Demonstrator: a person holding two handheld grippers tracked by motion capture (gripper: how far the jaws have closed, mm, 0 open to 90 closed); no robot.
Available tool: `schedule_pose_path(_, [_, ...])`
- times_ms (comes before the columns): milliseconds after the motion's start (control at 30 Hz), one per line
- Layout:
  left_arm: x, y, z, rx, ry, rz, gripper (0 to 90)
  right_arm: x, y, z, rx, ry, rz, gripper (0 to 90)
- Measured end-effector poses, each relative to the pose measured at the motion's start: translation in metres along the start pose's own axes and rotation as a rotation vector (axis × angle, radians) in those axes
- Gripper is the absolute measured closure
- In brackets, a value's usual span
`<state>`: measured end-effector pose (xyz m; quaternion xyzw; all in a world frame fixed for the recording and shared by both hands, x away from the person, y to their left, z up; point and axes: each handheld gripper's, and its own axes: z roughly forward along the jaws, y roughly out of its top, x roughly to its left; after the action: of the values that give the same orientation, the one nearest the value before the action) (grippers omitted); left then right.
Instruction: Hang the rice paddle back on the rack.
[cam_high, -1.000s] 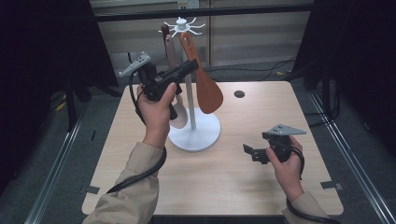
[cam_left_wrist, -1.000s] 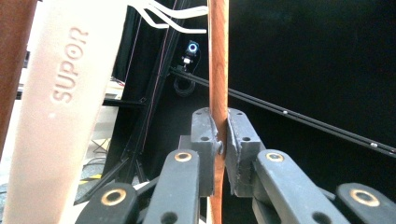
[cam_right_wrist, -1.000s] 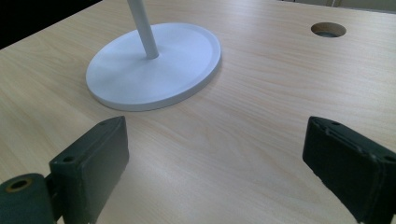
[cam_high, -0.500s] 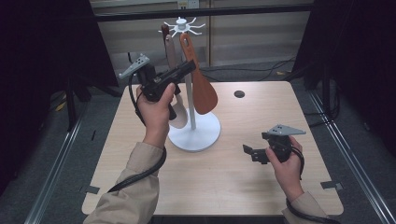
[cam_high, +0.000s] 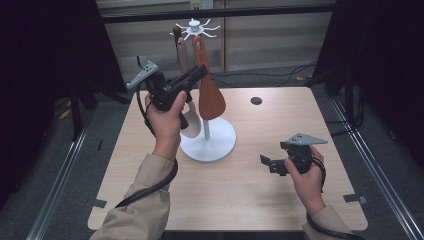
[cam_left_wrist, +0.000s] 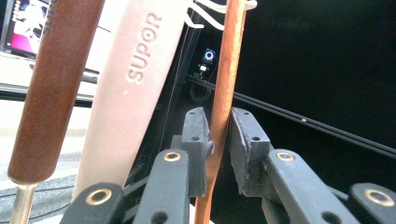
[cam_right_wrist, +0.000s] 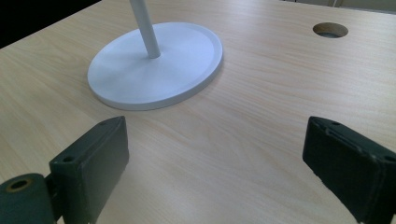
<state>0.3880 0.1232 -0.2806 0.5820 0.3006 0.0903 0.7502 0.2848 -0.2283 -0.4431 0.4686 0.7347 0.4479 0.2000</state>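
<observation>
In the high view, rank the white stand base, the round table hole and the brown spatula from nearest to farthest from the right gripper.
1. White stand base: up-left of the right gripper, on the table.
2. Round table hole: straight beyond it, near the far edge.
3. Brown spatula: hanging on the stand, by the left gripper. Its blade and the hole are nearly too close to call.

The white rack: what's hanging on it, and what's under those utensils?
On the white rack hang a brown wooden spatula, a pale spatula and a dark-handled utensil. Below: its round base; the left hand covers the lower ends.
</observation>
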Motion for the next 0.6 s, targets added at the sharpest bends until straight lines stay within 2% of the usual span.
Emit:
schedule_pose_path(400, [-0.0006,-0.0054,-0.0023,0.002,0.03,0.013,69.0,0.0009,0.0001,0.0005,0.001,0.005,-0.002,6.9])
schedule_pose_path(533, [-0.0028,-0.0068,-0.0034,0.015,0.036,0.041,68.2,0.0007,0.0001,0.0006,0.003,0.004,-0.002,6.9])
schedule_pose_path(600, [-0.004,-0.0076,-0.0038,0.005,0.035,0.031,67.7,0.0008,0.0001,0.0005,0.003,0.004,-0.002,6.8])
